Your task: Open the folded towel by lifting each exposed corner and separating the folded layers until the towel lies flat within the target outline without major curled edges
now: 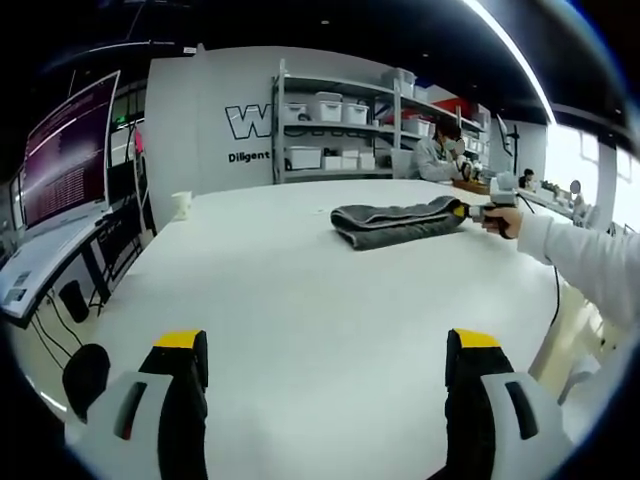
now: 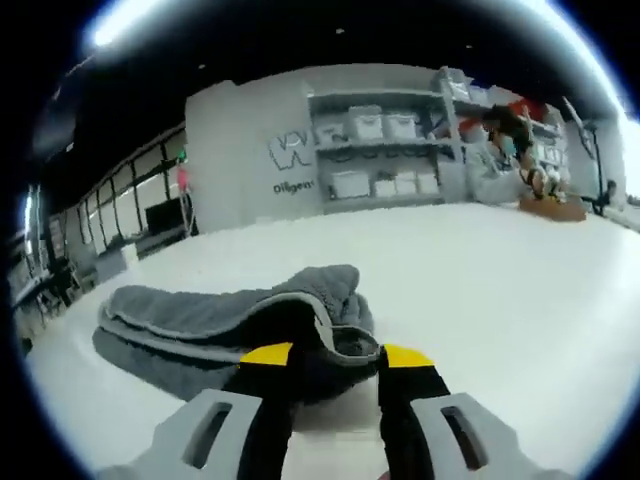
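Note:
A folded grey towel (image 1: 395, 222) lies on the white table (image 1: 300, 290), past the middle and to the right. My left gripper (image 1: 327, 345) hovers low over the near part of the table, well short of the towel, jaws wide open with nothing between them. My right gripper (image 1: 470, 211), held by a hand in a white sleeve, is at the towel's right end. In the right gripper view the towel (image 2: 210, 315) lies straight ahead, and its raised near corner sits between the parted jaws of my right gripper (image 2: 336, 354), not visibly pinched.
A small white cup (image 1: 181, 204) stands near the table's far left edge. Behind the table are shelves with white bins (image 1: 340, 125) and a seated person (image 1: 437, 155). A large screen (image 1: 65, 150) and desk stand to the left.

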